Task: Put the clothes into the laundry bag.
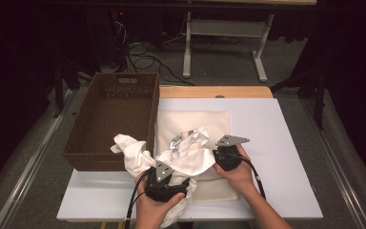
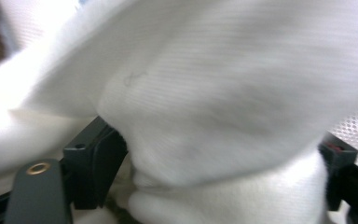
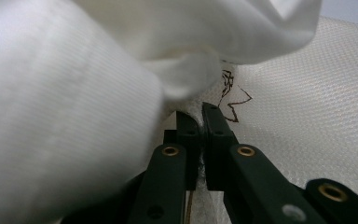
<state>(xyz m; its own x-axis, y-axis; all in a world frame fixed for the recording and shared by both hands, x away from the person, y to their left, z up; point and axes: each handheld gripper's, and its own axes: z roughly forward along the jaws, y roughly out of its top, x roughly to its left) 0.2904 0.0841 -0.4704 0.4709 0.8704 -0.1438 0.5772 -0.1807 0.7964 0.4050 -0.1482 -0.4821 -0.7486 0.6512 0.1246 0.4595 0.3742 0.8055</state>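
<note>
Two hands come in from the near edge of the worktop (image 1: 286, 124), each holding a hand-held gripper. Nearest is the left hand-held gripper (image 1: 164, 183), low at the front edge, with the white garment (image 1: 186, 155) bunched over it. In the left gripper view its jaws stand spread wide, one at each side of the frame, and a thick fold of the white garment (image 2: 223, 102) lies between them; the pads do not press on it. A little farther in and to the right, the right hand-held gripper (image 1: 226, 155) sits at the garment's right edge. In the right gripper view its jaws are pressed together, pinching a thin edge of the white garment (image 3: 74, 116), which billows up and to the left of them. Just behind those jaws lies a cream cloth (image 3: 317, 102) with a fine woven texture and a small dark thread squiggle on it.

On the worktop, the crumpled garment rests on top of that flat cream cloth (image 1: 193, 119), which is spread near the middle of the white surface. One end of the garment trails left toward the brown wicker basket (image 1: 112, 119), touching or just beside its near right corner. The basket stands at the left edge of the worktop, partly overhanging it. Beyond the worktop are the grey floor, some dark cables (image 1: 143, 59) and the white legs of another table (image 1: 224, 38).
</note>
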